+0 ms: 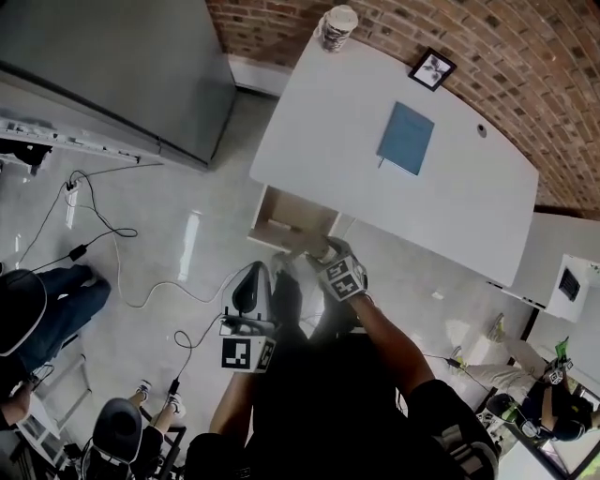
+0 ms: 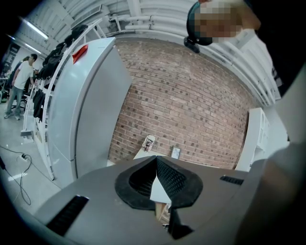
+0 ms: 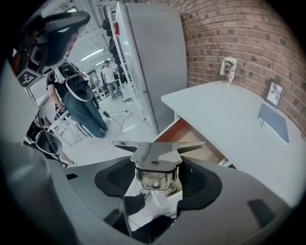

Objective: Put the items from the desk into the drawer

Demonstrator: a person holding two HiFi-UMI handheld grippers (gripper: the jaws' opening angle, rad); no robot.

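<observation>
Chrome metal item (image 3: 155,154) clamped in right gripper (image 3: 154,171) by open wooden drawer (image 1: 269,212); left gripper (image 2: 157,167) jaws together, empty.

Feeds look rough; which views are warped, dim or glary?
Head view: dim, glare on the floor beside the open drawer. Both gripper views: fisheye bends the brick wall, corners dark. Right gripper view: reflections on the metal item in the right claw.

One white worktop (image 1: 328,122) carries one flat blue rectangular notebook (image 1: 405,138), one patterned paper cup (image 1: 337,28) and one small black-framed picture (image 1: 432,68), beside one open wooden drawer (image 1: 281,220) and one shiny metal clip (image 3: 155,165).
</observation>
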